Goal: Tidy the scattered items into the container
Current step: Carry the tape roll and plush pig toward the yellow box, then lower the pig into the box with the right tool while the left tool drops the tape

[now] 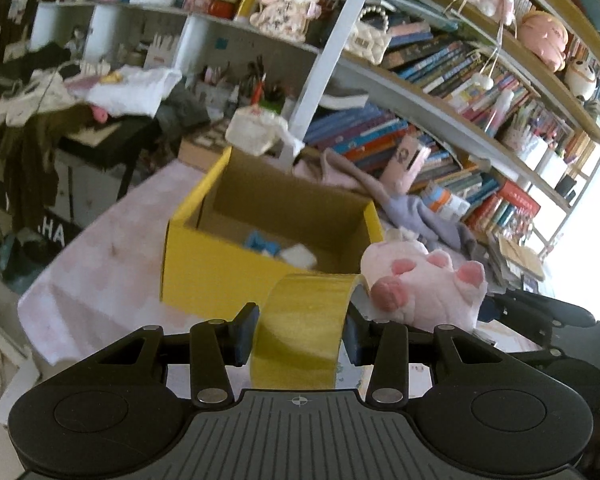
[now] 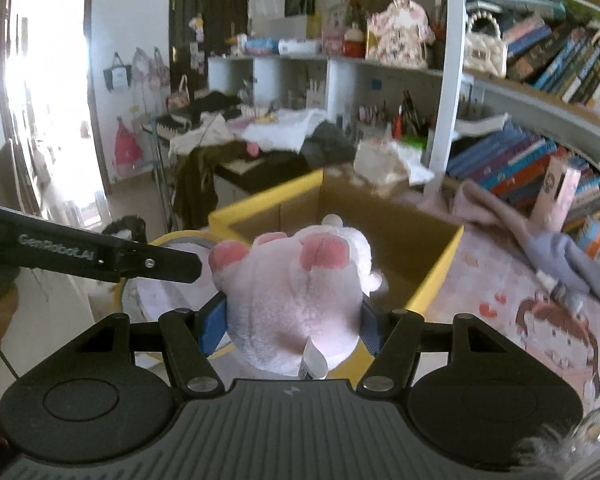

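A yellow cardboard box [image 1: 220, 264], open at the top, stands on the pink patterned cloth; inside lie a blue item [image 1: 262, 244] and a white item [image 1: 300, 257]. My left gripper [image 1: 298, 330] is shut on a roll of yellow tape [image 1: 304, 320], held just in front of the box's near wall. My right gripper [image 2: 292, 326] is shut on a pink plush toy [image 2: 296, 292] with darker pink paws, held at the near rim of the box [image 2: 436, 276]. In the left wrist view that plush [image 1: 424, 284] hangs beside the box's right corner. The tape roll [image 2: 172, 240] shows in the right wrist view.
A lilac cloth [image 1: 416, 208] and a pink carton [image 1: 406, 162] lie behind the box against shelves of books [image 1: 440, 80]. A white post [image 1: 332, 60] rises behind the box. A cluttered desk [image 2: 260, 136] stands farther back. The left gripper's black arm [image 2: 100, 256] crosses the right wrist view.
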`<state>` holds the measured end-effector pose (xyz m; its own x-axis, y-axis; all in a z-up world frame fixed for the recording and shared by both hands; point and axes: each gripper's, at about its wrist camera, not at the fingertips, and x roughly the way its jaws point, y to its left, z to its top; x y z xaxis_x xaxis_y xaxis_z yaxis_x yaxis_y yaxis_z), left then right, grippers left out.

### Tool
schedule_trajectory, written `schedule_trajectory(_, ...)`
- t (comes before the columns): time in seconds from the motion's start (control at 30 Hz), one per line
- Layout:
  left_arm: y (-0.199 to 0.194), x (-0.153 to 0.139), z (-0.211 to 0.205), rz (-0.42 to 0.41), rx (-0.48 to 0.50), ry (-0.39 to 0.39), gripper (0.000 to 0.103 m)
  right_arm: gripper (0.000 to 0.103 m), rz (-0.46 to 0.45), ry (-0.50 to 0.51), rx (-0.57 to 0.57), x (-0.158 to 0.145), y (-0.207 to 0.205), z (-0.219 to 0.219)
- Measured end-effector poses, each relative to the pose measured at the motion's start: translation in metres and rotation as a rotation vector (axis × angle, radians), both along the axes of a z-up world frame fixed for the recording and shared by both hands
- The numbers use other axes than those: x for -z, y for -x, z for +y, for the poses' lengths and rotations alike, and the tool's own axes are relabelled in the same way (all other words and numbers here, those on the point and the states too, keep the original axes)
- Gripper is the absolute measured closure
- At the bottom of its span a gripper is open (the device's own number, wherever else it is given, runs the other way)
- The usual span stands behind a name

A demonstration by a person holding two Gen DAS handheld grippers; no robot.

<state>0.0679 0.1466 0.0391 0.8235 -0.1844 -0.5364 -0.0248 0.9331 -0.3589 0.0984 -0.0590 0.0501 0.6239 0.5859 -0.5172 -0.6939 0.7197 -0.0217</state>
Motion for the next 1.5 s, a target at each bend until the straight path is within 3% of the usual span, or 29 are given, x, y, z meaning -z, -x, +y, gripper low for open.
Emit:
schedule_trajectory(0.2, -0.028, -0.011, 0.002, -0.053, 0.004, -0.026, 0.061, 0.041, -0.040, -0.042, -0.002, -0.014, -0.030, 0.001)
schedule_trajectory(0.4, -0.070, -0.014, 0.009, -0.076, -0.020, -0.080, 0.061, 0.041, 0.008, -0.073, 0.036, -0.017, -0.080, 0.010)
schedule_trajectory(0.7, -0.145, 0.009, 0.017, -0.004, -0.047, -0.186, 0.067, 0.041, 0.065, 0.064, 0.019, 0.020, -0.163, 0.055)
schedule_trajectory(0.83, -0.172, 0.028, 0.019, 0.066, -0.041, -0.230, 0.067, 0.040, 0.140, 0.158, 0.007, 0.040, -0.197, 0.075)
schedule_trajectory(1.17, -0.197, 0.047, 0.017, 0.134, -0.051, -0.309, 0.065, 0.036, 0.196, 0.278, -0.034, 0.063, -0.228, 0.103)
schedule_trajectory(1.27, -0.197, 0.045, 0.015, 0.124, -0.045, -0.311, 0.055, 0.031, 0.182, 0.277, -0.028, 0.064, -0.229, 0.106)
schedule_trajectory(1.43, -0.185, 0.028, 0.014, 0.050, -0.050, -0.299, 0.019, 0.018, 0.129, 0.249, -0.027, 0.053, -0.217, 0.101)
schedule_trajectory(1.5, -0.177, 0.019, 0.010, 0.009, -0.063, -0.328, 0.015, 0.015, 0.102, 0.231, -0.018, 0.044, -0.210, 0.098)
